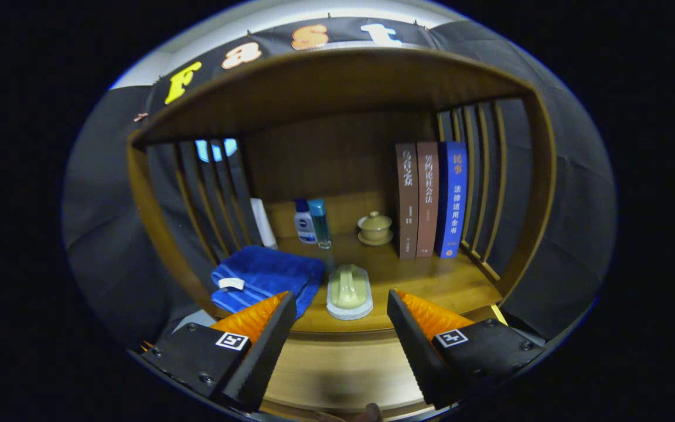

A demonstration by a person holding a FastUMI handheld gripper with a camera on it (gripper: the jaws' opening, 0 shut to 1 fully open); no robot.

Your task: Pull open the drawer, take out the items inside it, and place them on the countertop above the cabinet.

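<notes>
My gripper (342,308) is open, its fingers spread wide with nothing between them. Just beyond them, on the wooden countertop (431,281), lies a pale green scrubbing brush (348,291) with a white base, centred between the fingers. A folded blue towel (267,276) lies on the countertop to its left, just ahead of the left finger. Below the countertop edge, between the fingers, is the light wooden front of the cabinet (337,366), blurred. A drawer cannot be made out.
At the back of the shelf stand a white tube (263,223), two small bottles (312,221), a lidded cup on a saucer (375,228) and three upright books (431,199). Slatted wooden sides close the shelf left and right, under a wooden top.
</notes>
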